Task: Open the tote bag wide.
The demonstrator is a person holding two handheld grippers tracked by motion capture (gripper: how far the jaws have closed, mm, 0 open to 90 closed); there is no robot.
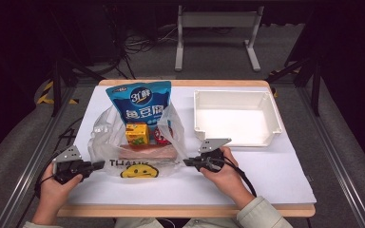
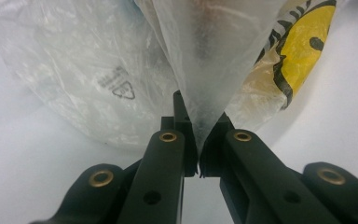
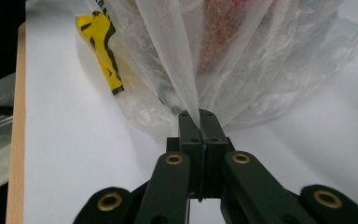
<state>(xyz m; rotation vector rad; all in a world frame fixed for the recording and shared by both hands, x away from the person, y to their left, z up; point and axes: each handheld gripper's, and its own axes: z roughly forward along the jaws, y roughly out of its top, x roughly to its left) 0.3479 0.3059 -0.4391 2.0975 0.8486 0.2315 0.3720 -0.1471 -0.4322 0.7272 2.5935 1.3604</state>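
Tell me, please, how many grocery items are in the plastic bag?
4 visible: blue snack pouch rearmost, yellow carton centre, red packet right, pink pack in front. The plastic bag may hide more.

The clear plastic bag [image 1: 138, 142] is occupying the left-centre of the tabletop [image 1: 266, 175], standing between the left tongs [image 1: 97, 165] and the right tongs [image 1: 188, 162]. Both tongs are pinching bag film at its near corners, so no passage is remaining between them. The blue snack pouch [image 1: 140, 102] is rising at the bag's far end, blocking reach from behind. The white tray [image 1: 237, 116] is sitting at the far right, walls upright, its interior open from above. Bare tabletop is lying along the near edge and right of the right hand [image 1: 223, 171].
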